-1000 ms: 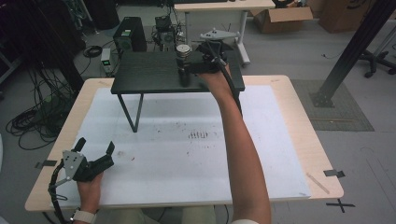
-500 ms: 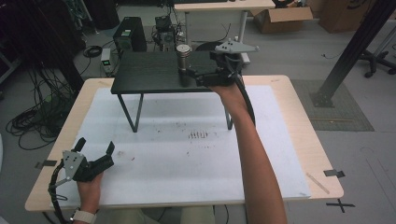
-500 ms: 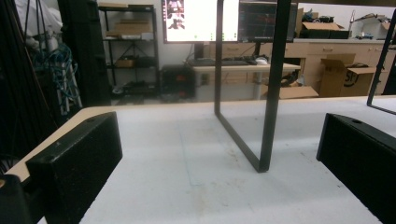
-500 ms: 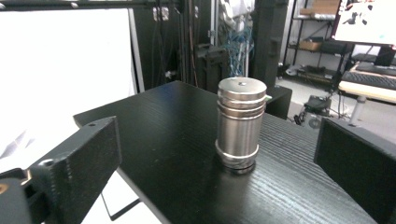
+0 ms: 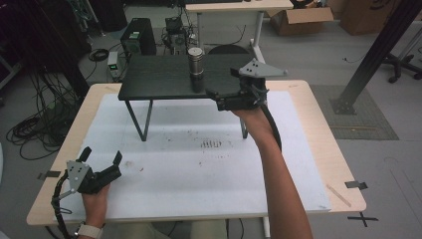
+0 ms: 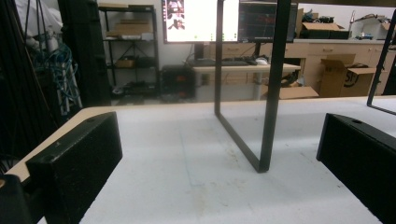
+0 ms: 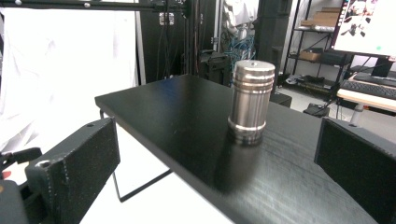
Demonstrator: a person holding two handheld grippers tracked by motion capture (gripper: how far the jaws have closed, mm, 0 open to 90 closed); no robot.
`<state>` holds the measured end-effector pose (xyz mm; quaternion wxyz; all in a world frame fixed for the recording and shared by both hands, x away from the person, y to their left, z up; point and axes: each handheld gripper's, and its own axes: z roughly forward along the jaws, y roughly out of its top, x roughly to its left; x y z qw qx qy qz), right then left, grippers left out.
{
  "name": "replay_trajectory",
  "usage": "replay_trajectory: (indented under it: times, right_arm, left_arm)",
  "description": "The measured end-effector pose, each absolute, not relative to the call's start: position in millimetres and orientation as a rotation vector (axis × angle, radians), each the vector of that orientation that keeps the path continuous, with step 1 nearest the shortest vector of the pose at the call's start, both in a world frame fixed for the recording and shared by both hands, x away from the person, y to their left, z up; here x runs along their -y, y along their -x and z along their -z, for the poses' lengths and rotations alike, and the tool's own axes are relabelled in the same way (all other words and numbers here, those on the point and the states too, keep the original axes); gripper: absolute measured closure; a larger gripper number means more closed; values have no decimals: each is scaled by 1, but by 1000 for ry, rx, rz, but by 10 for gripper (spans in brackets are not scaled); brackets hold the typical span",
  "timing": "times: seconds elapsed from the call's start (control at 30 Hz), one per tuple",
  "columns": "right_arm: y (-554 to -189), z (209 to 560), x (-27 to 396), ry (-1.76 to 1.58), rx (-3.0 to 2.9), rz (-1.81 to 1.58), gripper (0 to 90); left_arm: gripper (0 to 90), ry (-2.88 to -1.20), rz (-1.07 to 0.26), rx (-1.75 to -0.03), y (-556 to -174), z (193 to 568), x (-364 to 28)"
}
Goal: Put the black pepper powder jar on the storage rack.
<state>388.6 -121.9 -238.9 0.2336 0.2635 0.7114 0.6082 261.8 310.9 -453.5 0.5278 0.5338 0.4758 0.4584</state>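
A steel cylinder [image 5: 196,62] [image 7: 251,100] stands upright on a low black stand [image 5: 159,77] [image 7: 177,121] at the far side of the table. My right gripper [image 5: 215,98] [image 7: 219,163] hovers by the stand's near right corner, a short way right of the cylinder and pointing toward it. Its jaws have just been opening and stand wide, with nothing between them. My left gripper [image 5: 102,155] [image 6: 219,158] rests open on the white mat at the near left, facing one of the stand's legs [image 6: 268,93].
A white mat [image 5: 199,169] covers the wooden table [image 5: 343,169]. Behind the table are a desk [image 5: 234,7], floor computers [image 5: 135,37], cables and cardboard boxes [image 5: 298,17]. A black metal post [image 5: 373,55] stands on the floor at the right.
My right gripper has drawn back from the cylinder, moving right and nearer to me. The cylinder stays standing on the stand. The left gripper has not moved.
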Motion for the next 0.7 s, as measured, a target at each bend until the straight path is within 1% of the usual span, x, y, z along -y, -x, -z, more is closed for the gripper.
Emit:
replay_trajectory:
  times: [0.23, 0.5, 0.7]
  right_arm:
    - [-368, 259, 140, -736, -1924, -1679, 0]
    - [-358, 278, 155, -764, -1904, -1685, 0]
    - [-353, 301, 165, -788, -1895, -1678, 0]
  left_arm:
    - [5, -1277, -1096, -1135, -262, 453, -311]
    - [5, -1275, -1096, -1135, -262, 454, -311]
    - [5, -1276, -1097, -1135, -262, 454, -311]
